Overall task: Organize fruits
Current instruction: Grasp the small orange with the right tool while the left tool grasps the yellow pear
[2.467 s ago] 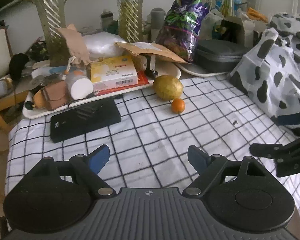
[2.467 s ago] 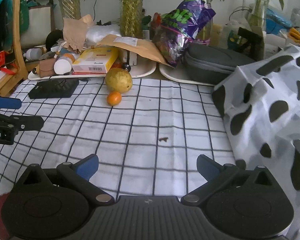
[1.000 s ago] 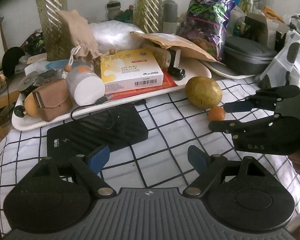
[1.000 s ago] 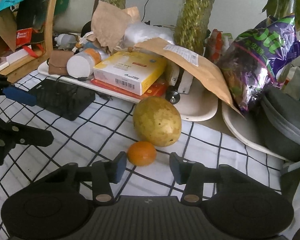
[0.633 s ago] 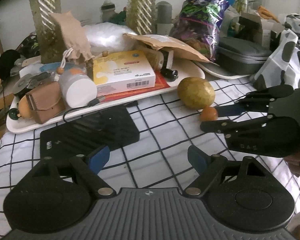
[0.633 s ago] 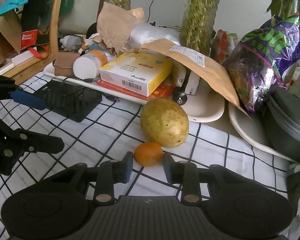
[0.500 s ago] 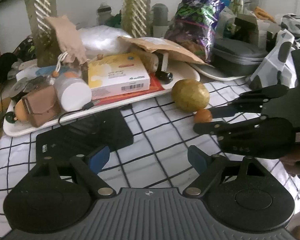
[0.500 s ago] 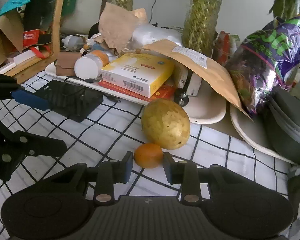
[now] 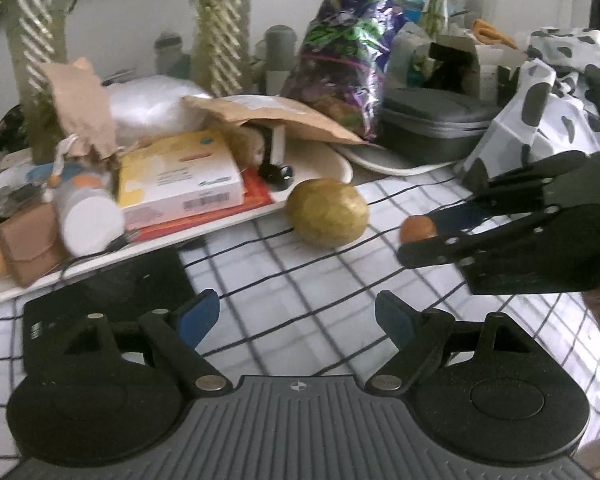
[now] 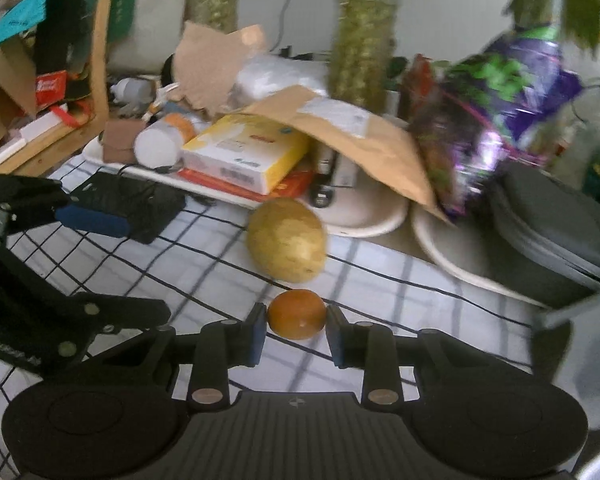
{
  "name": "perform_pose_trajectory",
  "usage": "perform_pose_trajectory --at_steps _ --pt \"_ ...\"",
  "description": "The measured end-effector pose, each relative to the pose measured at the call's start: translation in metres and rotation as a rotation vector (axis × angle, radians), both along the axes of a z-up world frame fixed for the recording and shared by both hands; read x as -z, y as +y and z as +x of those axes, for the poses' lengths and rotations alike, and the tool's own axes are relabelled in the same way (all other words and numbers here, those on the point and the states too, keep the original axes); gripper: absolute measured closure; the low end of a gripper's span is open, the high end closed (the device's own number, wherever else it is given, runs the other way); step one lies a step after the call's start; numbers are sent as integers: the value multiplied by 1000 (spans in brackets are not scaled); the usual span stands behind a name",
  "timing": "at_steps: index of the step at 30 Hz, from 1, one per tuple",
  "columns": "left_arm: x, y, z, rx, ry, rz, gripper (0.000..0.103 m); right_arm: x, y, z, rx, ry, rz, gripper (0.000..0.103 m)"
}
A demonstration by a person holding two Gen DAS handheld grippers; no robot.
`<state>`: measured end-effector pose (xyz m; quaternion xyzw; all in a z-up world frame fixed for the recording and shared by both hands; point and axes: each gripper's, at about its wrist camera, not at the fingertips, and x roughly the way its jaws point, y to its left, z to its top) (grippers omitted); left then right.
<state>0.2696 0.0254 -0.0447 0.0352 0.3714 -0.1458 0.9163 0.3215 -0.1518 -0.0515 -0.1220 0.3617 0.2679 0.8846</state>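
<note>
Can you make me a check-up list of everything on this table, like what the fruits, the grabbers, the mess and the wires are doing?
Surface: checked tablecloth, white with dark lines.
Job's things: small orange fruit between the right pads; big yellow-green fruit lies on the cloth just behind it.
Clutter: white tray piled with a yellow box, white bottle, brown pouch and brown envelope; purple bag; grey case; black flat device.
Grippers: right hand-held gripper shut on the small orange fruit; left hand-held gripper open, nothing between its pads.
Cables: dark cable hanging over the tray's edge.
Surroundings: plant stems in glass vases, spotted cloth.
</note>
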Motion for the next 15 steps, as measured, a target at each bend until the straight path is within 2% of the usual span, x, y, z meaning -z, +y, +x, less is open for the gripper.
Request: perform_pose_trajectory --at_steps 7,15 --pt "9 -19 22 12 -64 23 18 -2 -40 -2 68 22 9 70" --pt "19 -46 48 63 -131 80 18 0 -60 0 87 32 9 70"
